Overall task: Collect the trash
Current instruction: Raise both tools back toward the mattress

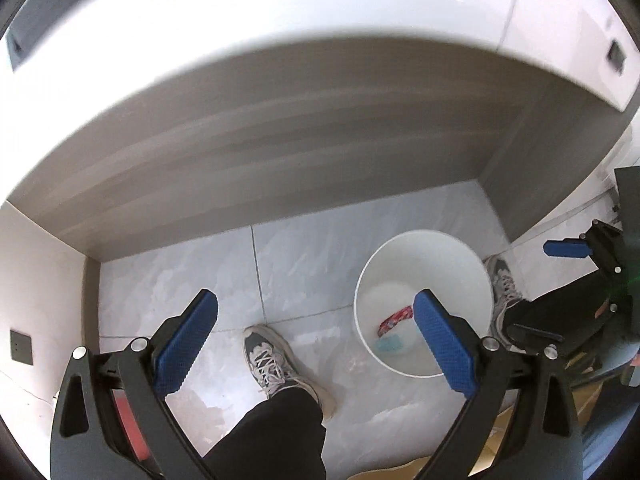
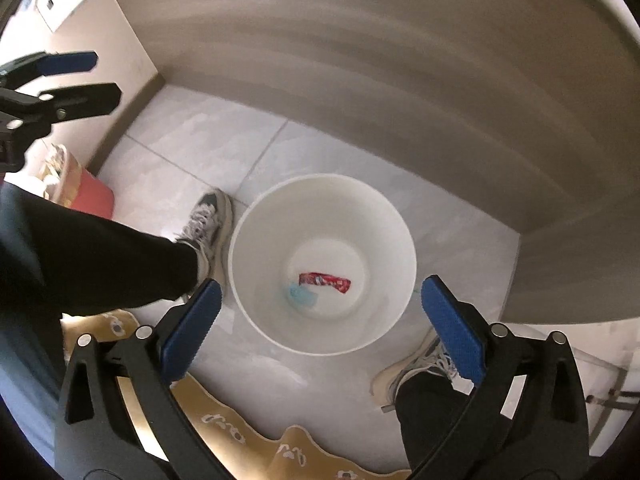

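Trash bin (image 2: 322, 320) — white, on pale tiled floor (image 2: 192, 148), beneath grey counter (image 2: 400, 60)

left wrist: steeply down | right wrist: steeply down | shared: bin (image 1: 424, 268)

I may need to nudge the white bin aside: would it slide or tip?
The white bin probably slides easily: smooth tiled floor, and only a red wrapper and a blue scrap inside, so it's likely light. A high push might tip it.

- No legible text, brand, number or sign in either view.
- Red wrapper (image 2: 325, 281) in the white bin (image 2: 256, 304): print present, too small and blurred to read.
- Yellow mat (image 2: 240, 432): white markings, not readable as text.
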Available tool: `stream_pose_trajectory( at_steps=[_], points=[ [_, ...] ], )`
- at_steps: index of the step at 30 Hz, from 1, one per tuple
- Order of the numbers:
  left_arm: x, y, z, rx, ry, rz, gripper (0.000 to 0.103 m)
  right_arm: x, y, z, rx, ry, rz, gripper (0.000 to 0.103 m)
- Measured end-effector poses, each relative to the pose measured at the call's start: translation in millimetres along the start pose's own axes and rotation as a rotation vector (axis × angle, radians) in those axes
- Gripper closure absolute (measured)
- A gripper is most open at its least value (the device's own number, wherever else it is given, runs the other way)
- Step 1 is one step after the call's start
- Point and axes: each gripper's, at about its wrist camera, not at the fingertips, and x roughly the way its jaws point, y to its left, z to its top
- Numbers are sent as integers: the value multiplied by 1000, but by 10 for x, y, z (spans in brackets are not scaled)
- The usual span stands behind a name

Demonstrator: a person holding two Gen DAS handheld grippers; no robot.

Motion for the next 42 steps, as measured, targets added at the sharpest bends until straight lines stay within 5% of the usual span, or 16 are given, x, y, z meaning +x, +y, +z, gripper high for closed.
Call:
stream_pose_trajectory(
  at_steps=[9, 14, 20, 29, 33, 37, 42],
  points=[
    [-1284, -98, 159, -34, -237, -114, 6, -1630, -60, -15, 33, -301, 18, 5],
    [-1925, -227, 451, -2, -357, -75, 6, -2676, -156, 145, 14, -539, -34, 5],
    [-2485, -316, 1065, 11, -457, -69, 6, -3248, -275, 410, -2, -647, -93, 5],
    [-2391, -240, 2267, -46, -485, -35, 6, -3300, -476, 1133, -35, -602, -135, 5],
    [-2159, -187, 2648, -63, -451, -83, 6, -3256, -731, 1606, -52, -566, -152, 5],
    [-1889, -238, 2908, -45, -408, -122, 7, -3274, -961, 1881, -29, -581, -145, 5],
    [-1648, -335, 3077, -14, -371, -81, 7, -3190, -1094, 2019, -25, -584, -125, 5]
  ],
)
